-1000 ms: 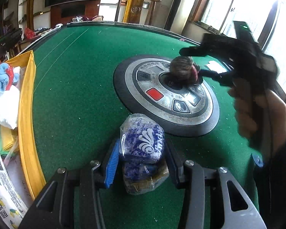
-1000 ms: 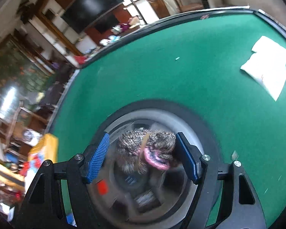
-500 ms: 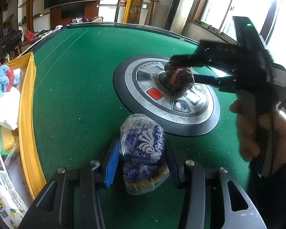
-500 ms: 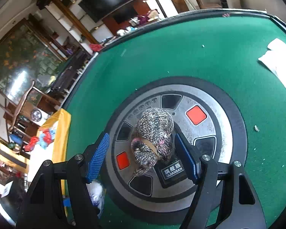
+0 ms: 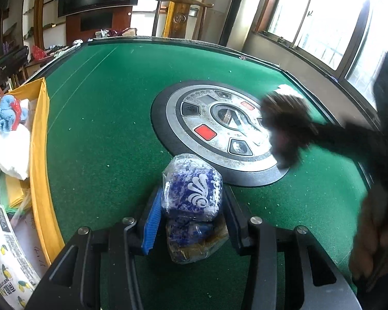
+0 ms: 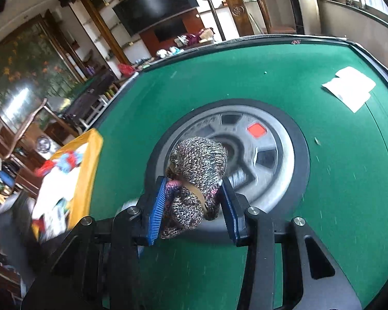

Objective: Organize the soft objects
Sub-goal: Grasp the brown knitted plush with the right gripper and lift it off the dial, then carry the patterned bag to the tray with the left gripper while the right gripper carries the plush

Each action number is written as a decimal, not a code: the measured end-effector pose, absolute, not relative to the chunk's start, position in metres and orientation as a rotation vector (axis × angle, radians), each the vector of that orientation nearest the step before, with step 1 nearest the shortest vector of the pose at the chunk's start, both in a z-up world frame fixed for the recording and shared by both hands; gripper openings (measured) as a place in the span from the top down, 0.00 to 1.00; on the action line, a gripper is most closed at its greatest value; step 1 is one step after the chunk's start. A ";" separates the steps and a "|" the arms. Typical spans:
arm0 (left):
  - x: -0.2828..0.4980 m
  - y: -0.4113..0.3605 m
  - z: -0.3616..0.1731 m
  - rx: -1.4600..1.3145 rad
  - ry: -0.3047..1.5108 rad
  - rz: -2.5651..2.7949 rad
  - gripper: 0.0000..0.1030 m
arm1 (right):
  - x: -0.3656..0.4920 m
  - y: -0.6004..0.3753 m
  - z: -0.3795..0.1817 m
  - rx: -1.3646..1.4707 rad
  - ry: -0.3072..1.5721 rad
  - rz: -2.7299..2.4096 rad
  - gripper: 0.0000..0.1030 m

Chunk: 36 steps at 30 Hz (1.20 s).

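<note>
My left gripper (image 5: pixel 191 201) is shut on a blue-and-white pack in clear plastic (image 5: pixel 194 188), held low over the green felt table (image 5: pixel 103 129). My right gripper (image 6: pixel 194 188) is closing its jaws on a grey-brown knitted bundle with a pink edge and a tan band (image 6: pixel 196 162); both blue pads press its sides, and it hangs above the round control panel (image 6: pixel 271 139). From the left wrist, that bundle is a dark blur (image 5: pixel 284 129) over the panel's right edge.
A yellow bin (image 5: pixel 38 142) with white cloth and a blue-and-red knitted toy (image 5: pixel 7 113) stands at the table's left edge. White paper (image 6: pixel 349 87) lies on the far right felt. A person's hand (image 5: pixel 375 232) holds the right gripper.
The right gripper's jaws closed in on the knitted bundle and lifted it off the panel's centre, carrying it toward the panel's right edge. The left gripper and its pack stayed put.
</note>
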State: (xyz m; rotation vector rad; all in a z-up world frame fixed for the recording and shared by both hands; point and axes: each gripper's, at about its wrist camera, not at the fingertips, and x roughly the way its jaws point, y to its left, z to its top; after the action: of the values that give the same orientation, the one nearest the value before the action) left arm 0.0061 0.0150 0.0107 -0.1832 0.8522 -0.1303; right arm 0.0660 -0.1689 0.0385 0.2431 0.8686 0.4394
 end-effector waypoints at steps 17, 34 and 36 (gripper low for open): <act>0.002 0.009 0.014 -0.137 0.831 -0.092 0.56 | 0.012 -0.142 0.020 0.123 0.881 0.464 0.60; -0.011 -0.005 0.027 0.002 0.722 -0.020 0.56 | 0.005 -0.133 0.024 0.061 0.845 0.436 0.60; -0.012 -0.005 0.028 0.010 0.716 -0.017 0.56 | 0.005 -0.133 0.024 0.062 0.844 0.435 0.60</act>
State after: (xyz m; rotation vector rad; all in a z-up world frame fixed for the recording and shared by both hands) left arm -0.0125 -0.0051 0.0280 0.0099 0.7162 -0.0167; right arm 0.0048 -0.1334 0.0240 0.0621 0.8442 0.4347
